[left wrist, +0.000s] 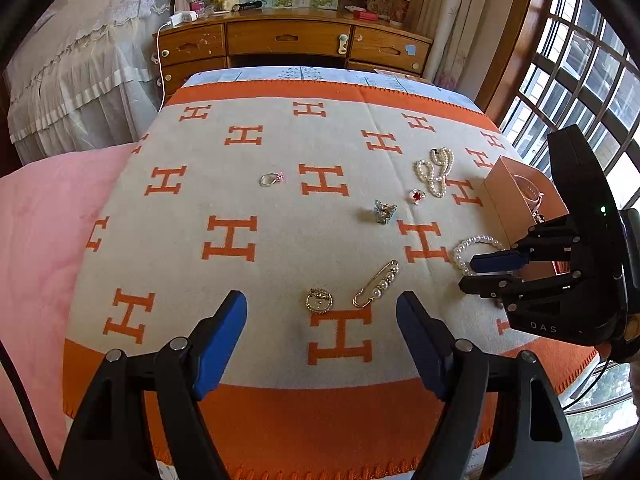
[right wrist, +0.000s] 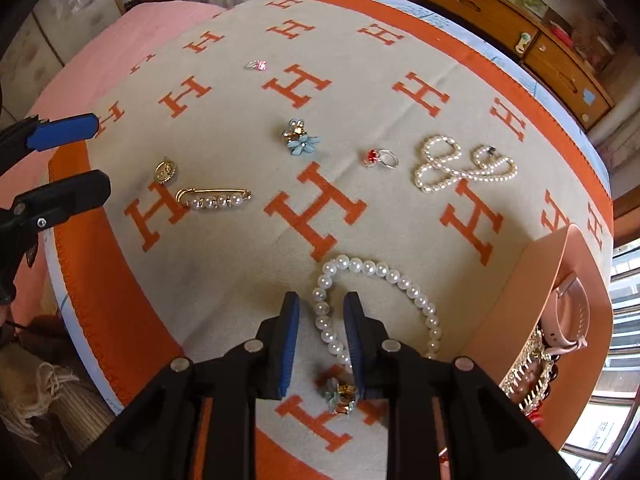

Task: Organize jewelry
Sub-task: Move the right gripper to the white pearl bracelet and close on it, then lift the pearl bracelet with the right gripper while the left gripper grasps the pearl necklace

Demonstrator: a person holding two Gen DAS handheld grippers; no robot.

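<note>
Orange H letters pattern the cream blanket (left wrist: 280,248) spread over the bed, and the jewelry lies scattered across it. The left gripper (left wrist: 322,336) hovers low over the near edge with its blue-padded jaws spread wide and nothing between them; just ahead of it lie a round gold brooch (left wrist: 319,301) and, beside that, a gold safety pin set with pearls (left wrist: 376,284). The right gripper (right wrist: 321,340) is down at the pearl bracelet (right wrist: 376,300), its jaws partly apart and straddling one side of the bead loop without pressing on it. A small blue flower piece (right wrist: 340,396) sits on the blanket under the right gripper's fingers. The bracelet lies just beside a peach cardboard box (right wrist: 516,300), which holds a pink watch (right wrist: 572,312) and some gold-toned pieces. Farther out on the blanket lie a coiled pearl necklace (left wrist: 434,170), a ring with a red stone (left wrist: 417,196), a blue flower clip (left wrist: 384,211) and, well apart from the others, a ring with a pink stone (left wrist: 272,179). A wooden dresser (left wrist: 288,44) stands beyond the bed.
</note>
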